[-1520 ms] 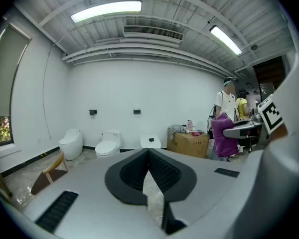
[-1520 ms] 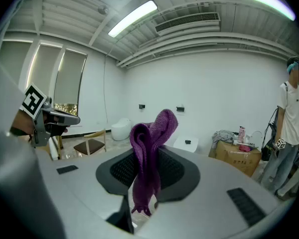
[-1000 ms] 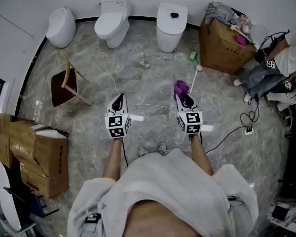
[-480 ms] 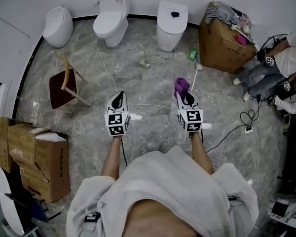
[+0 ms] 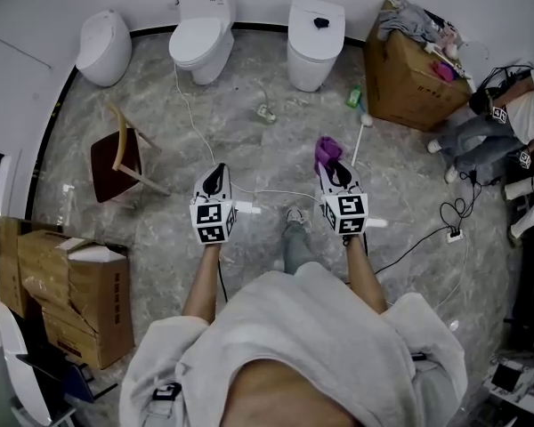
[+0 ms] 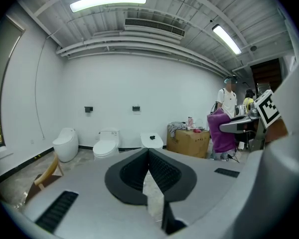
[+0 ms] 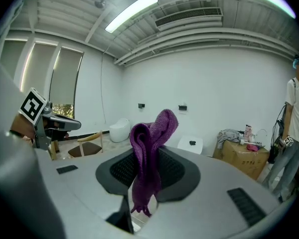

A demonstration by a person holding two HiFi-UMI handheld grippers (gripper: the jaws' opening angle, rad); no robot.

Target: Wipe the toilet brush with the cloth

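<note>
Toilet brush (image 5: 357, 142) on floor, just ahead-right of R gripper (image 5: 334, 174), long axis running away; R clamps purple cloth (image 5: 326, 152). L gripper (image 5: 216, 173) closed, empty, farther.

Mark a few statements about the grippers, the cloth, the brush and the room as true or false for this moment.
1. The right gripper grips a purple cloth. True.
2. The left gripper holds the toilet brush. False: its jaws are shut on nothing, and the brush lies on the floor ahead of the right gripper.
3. Three toilets stand in a row. True.
4. The cardboard box beside the row is empty. False: clothes are heaped on it.
</note>
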